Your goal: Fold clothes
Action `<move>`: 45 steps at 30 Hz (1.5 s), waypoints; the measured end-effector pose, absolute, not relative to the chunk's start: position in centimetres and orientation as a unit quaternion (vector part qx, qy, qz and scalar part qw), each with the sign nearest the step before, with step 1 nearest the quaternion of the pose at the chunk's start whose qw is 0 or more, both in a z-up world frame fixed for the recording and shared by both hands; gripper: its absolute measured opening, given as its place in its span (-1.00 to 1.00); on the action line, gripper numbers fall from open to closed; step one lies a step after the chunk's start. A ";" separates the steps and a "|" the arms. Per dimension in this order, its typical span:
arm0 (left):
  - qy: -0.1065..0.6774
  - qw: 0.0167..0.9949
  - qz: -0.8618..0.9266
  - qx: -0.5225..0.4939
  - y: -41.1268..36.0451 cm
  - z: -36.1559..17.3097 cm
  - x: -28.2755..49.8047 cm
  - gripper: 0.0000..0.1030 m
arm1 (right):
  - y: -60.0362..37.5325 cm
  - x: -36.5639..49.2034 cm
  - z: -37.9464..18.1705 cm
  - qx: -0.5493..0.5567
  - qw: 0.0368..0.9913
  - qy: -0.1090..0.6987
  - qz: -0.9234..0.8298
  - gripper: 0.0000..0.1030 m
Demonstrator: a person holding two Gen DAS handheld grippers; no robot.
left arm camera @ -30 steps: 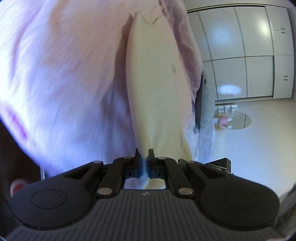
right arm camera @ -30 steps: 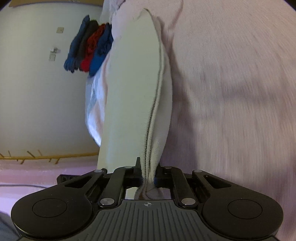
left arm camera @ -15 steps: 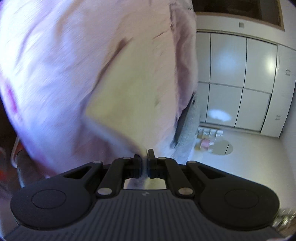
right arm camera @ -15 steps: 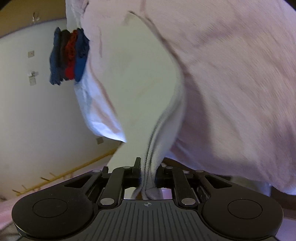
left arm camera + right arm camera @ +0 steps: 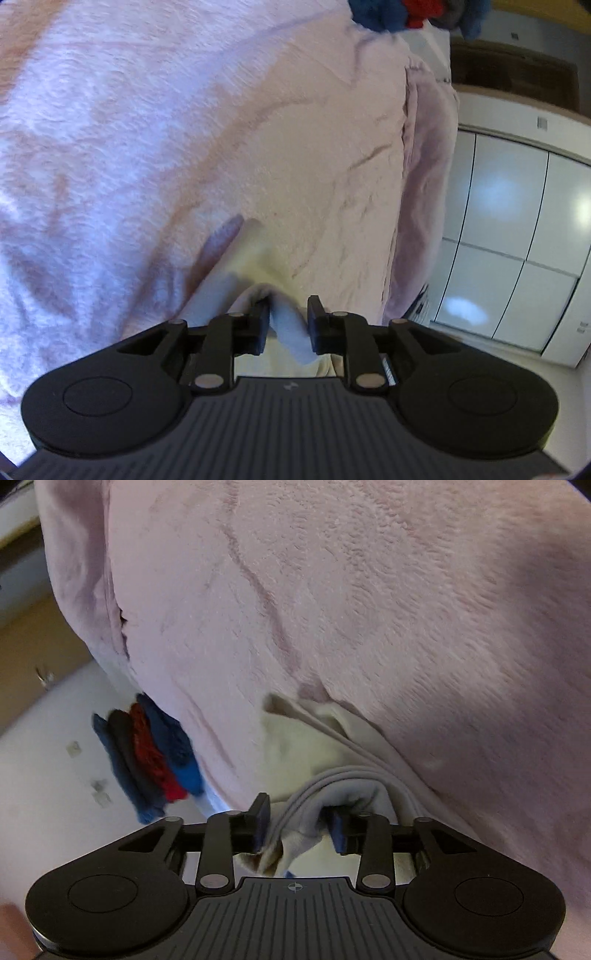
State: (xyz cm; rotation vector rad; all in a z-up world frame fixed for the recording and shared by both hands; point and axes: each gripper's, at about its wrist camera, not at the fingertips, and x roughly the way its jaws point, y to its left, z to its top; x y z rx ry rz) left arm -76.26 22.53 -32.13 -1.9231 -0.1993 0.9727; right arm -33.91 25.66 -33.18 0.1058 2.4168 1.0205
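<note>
A cream garment [image 5: 314, 192] lies spread on a pink fleece blanket [image 5: 110, 147]. A fold of its hem stands up between the parted fingers of my left gripper [image 5: 288, 317], which is open. In the right wrist view, the same cream garment [image 5: 291, 746] is bunched with a grey-striped seam, and a loose wad of it sits between the fingers of my right gripper [image 5: 297, 819], also open. Both grippers are low, close over the blanket [image 5: 369, 590].
A pile of blue, red and dark clothes [image 5: 147, 760] lies at the blanket's far edge and shows again as the pile of clothes [image 5: 406, 14] in the left wrist view. White wardrobe doors [image 5: 517, 221] stand to the right, beyond the bed's side.
Both grippers came down to the blanket with the cream garment, which had been hanging stretched between them. Both have opened, and the cloth now rests slack between the fingers.
</note>
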 end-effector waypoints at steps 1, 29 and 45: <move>-0.090 0.461 0.402 -0.786 22.3 -32.0 -76.7 -0.61 | 25.8 -33.8 -33.4 0.052 0.251 0.889 0.379 0.09; 0.079 0.638 0.458 -0.614 21.4 -26.7 -76.6 -0.95 | 26.0 -38.9 -25.1 -0.215 0.395 0.492 0.746 -0.79; 0.221 0.639 0.562 -0.476 21.0 -22.4 -72.0 -0.89 | 22.6 -42.0 -19.7 -0.255 0.502 0.370 0.739 0.00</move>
